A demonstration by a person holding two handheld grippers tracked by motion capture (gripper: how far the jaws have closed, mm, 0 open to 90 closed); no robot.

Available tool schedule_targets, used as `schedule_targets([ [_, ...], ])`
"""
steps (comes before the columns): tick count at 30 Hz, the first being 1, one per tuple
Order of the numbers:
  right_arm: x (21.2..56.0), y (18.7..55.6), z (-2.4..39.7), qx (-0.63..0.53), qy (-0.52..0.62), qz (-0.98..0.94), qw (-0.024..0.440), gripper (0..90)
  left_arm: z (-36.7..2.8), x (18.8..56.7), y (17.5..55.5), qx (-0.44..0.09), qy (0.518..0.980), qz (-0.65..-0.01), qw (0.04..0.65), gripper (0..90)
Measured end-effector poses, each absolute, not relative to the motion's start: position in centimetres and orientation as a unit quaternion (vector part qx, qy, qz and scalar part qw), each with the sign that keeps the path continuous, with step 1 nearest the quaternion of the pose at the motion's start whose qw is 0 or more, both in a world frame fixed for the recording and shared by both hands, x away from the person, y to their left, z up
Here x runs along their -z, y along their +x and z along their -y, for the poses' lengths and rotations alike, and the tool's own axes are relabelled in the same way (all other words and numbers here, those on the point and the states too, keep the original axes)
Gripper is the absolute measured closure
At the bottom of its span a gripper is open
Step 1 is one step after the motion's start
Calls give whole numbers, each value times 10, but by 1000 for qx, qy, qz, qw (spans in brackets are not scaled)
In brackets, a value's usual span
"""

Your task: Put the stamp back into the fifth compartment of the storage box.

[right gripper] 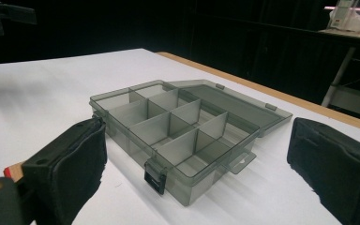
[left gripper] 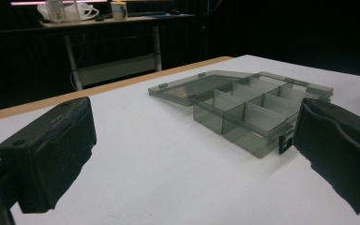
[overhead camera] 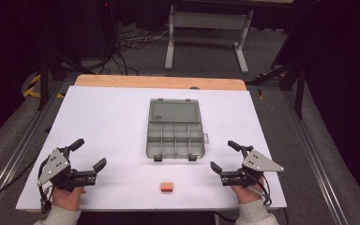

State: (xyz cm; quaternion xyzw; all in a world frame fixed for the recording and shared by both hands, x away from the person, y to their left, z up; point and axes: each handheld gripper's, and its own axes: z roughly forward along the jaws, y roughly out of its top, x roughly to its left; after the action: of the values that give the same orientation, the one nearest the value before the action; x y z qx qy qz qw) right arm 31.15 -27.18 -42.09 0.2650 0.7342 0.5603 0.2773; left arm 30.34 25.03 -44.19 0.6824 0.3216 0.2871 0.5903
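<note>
Got my left gripper [overhead camera: 88, 154] at 8 o'clock and right gripper [overhead camera: 226, 156] at 4 o'clock, both with jaws wide apart, gripping nothing. The organizer box [overhead camera: 175, 133] sits mid-table (lid flipped open). Small orange block [overhead camera: 167, 187] rests at 6 o'clock, between my 2 hands.
</note>
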Motion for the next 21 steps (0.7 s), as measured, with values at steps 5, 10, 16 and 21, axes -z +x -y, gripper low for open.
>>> schedule_targets([
  [5,421,312,273,-560,265,-737,270,67,-250,444,304,-289,683,-323,588,8],
  [10,422,314,271,-555,267,-744,260,72,-249,444,304,-298,691,-319,576,8],
  [16,423,314,264,-541,267,-759,245,82,-254,443,304,-298,690,-320,577,9],
  [21,418,316,256,-537,263,-766,234,90,-264,443,301,-302,691,-320,574,10],
])
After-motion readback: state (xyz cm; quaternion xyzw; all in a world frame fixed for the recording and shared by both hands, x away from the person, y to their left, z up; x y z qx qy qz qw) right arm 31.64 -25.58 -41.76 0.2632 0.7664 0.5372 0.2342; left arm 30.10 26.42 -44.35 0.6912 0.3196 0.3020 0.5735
